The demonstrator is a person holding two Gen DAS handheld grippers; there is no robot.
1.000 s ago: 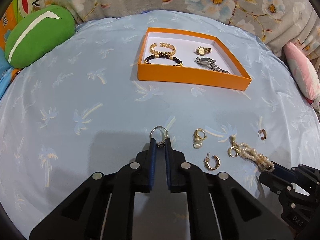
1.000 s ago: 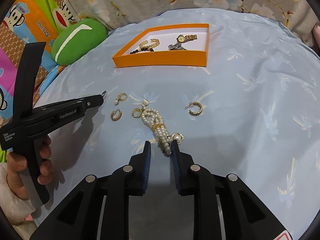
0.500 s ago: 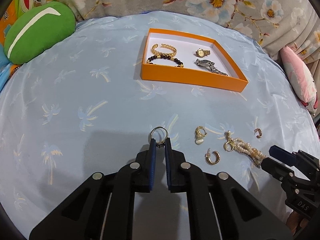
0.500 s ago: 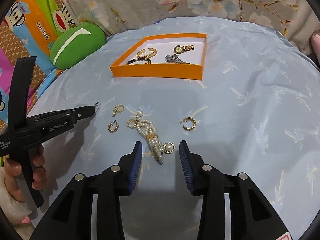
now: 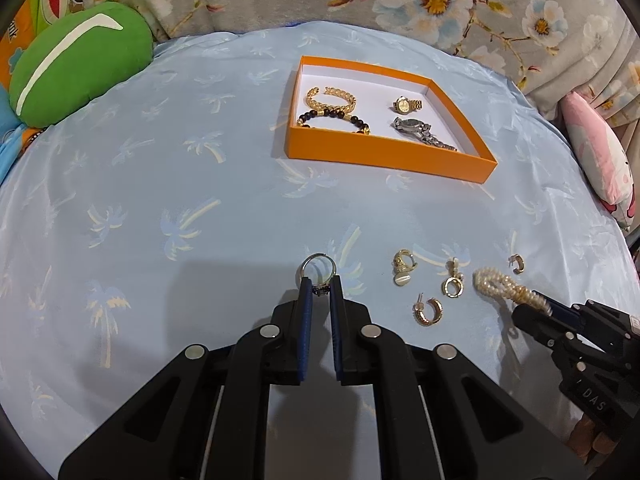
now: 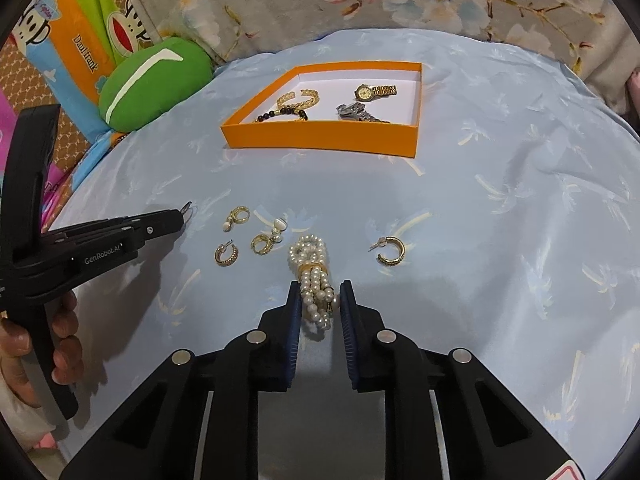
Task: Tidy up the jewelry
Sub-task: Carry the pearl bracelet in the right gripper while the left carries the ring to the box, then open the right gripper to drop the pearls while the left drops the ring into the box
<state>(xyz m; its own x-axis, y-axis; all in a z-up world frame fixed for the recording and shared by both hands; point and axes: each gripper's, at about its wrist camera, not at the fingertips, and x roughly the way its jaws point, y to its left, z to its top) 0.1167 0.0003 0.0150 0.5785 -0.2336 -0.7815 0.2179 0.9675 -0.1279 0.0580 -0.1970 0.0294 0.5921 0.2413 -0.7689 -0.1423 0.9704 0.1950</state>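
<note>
"GenRobot.AI" reads along the left gripper (image 6: 182,214), clamped on a silver ring (image 5: 318,270). The right gripper (image 6: 320,300) stands parted around a pearl bracelet (image 6: 314,276) on the blue cloth (image 6: 500,220), lengthwise toward the orange box (image 6: 320,138).

ring (image 5: 318,270): silver, upright, pinched at your left tool's tips | pearl bracelet (image 6: 314,280): knotted, flat, between your right tool's tips | orange tray (image 5: 384,156): ahead, holds bracelets, watches
</note>
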